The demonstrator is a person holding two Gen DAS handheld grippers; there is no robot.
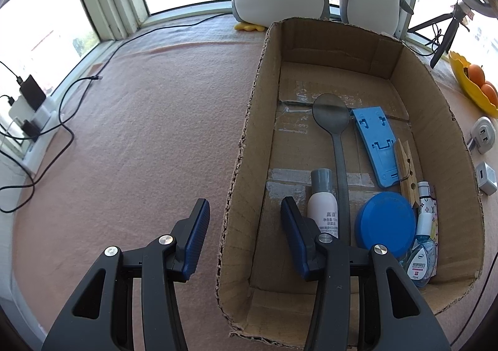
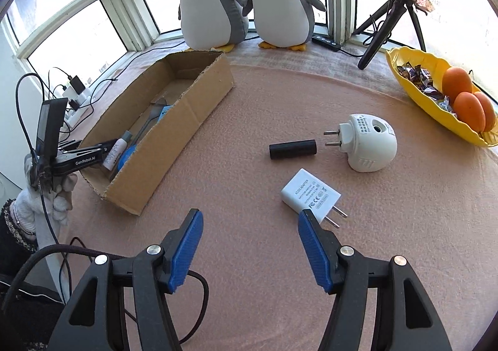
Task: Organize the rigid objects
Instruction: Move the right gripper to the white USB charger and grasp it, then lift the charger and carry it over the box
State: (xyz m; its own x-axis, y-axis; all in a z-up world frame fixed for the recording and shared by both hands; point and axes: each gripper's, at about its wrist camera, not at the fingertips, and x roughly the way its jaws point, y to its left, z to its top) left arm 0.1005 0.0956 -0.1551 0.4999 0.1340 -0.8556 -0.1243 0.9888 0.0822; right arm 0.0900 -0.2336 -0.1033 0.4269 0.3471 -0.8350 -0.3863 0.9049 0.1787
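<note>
While the left tool (image 1: 244, 226) hangs with fingers apart and empty astride the near wall of the cardboard box (image 2: 199, 95), the right tool (image 2: 250, 231), also spread and empty, is the nearer one to the white adapter (image 2: 309, 195). It lies on the bench just ahead and right, prongs pointing toward the right finger.

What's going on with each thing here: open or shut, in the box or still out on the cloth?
left gripper: open, empty, straddling the box wall
right gripper: open, empty
cardboard box: open-topped
spoon: lying in box
blue lid: in box
white bottle: lying in box, capped
black cylinder: out, on its side
square adapter: out, lying flat
round plug: out, unplugged
</note>
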